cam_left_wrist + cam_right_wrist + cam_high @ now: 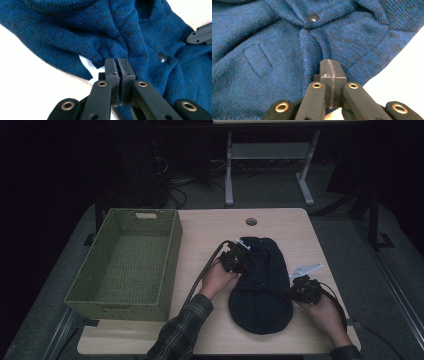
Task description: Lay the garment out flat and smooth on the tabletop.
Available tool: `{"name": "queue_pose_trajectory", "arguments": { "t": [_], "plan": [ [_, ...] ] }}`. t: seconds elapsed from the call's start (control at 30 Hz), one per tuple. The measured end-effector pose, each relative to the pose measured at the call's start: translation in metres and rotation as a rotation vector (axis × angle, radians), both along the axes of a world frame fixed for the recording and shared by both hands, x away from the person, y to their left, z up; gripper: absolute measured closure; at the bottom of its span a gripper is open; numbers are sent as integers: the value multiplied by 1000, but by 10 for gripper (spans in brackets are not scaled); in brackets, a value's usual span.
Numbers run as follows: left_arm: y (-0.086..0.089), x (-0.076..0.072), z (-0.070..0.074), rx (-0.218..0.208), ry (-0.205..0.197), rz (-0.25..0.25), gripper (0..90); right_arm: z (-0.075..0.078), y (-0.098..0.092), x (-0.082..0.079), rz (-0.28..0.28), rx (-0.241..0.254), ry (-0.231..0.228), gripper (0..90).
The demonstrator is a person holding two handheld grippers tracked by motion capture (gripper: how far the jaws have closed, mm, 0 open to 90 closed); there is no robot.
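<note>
The left gripper (117, 60) was clamped on a fold of the blue knit garment (261, 285), its jaws nearly together with a thin layer of cloth pinched between them; ahead of its tips the knit bunched into ridges, with a snap (162, 57) off to its right. The right gripper (329, 65) was likewise closed tight on a pleat of the same garment, a second snap (313, 17) straight ahead of it and a small patch (257, 60) to its left. The garment lay between the two tools, spread on the table (210, 335). To do this fold well, I judged both grips should stay firm and the hands should move together, lifting just enough that the cloth would not drag or slip from the thin left pinch. The table was pale wood with a round hole (251, 221) at its far edge; a green woven basket (100, 305) stood beyond the left hand (216, 280). The room behind was dark, with a desk frame (229, 170) and cables on the floor.
</note>
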State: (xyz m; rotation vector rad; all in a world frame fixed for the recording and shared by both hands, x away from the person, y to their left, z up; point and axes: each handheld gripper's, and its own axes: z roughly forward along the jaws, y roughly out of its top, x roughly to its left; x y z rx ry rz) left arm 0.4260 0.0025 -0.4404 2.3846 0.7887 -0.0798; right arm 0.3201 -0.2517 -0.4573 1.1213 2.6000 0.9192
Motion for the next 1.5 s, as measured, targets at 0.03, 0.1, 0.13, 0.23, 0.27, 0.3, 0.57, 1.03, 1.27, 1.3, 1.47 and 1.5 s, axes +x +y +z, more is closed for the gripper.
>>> {"name": "queue_pose_trajectory", "arguments": {
  "t": [0.03,0.1,0.13,0.23,0.27,0.3,0.57,1.03,1.27,1.3,1.47,1.5],
  "plan": [
    [4,-1,4,4,-6,2,886,0,0,0,2,-4,-4,900],
    [13,-4,11,16,-17,8,888,1,0,-1,3,-12,-12,900],
    [18,-6,14,16,-12,21,889,1,1,-1,2,-13,-16,900],
    [31,-14,21,68,-38,44,888,3,1,-3,-5,-17,-26,900],
    [35,-16,21,99,-47,54,888,4,2,-3,-11,-29,-27,900],
    [40,-18,20,109,-49,65,887,4,2,-3,-11,-38,-24,900],
    [61,-33,4,251,-50,93,809,10,16,-3,21,-1,-40,900],
    [49,-36,20,45,-194,103,836,13,43,34,24,49,-75,900],
    [45,-16,-7,150,-135,114,900,-5,48,54,-14,-4,-58,900],
    [46,-16,-6,151,-131,110,900,-5,46,55,-19,4,-45,900],
    [52,-20,-6,142,-89,93,900,-3,45,47,1,-11,-26,900],
    [54,-22,-6,135,-86,85,900,-3,46,44,10,-13,-22,900]
  ]
}}
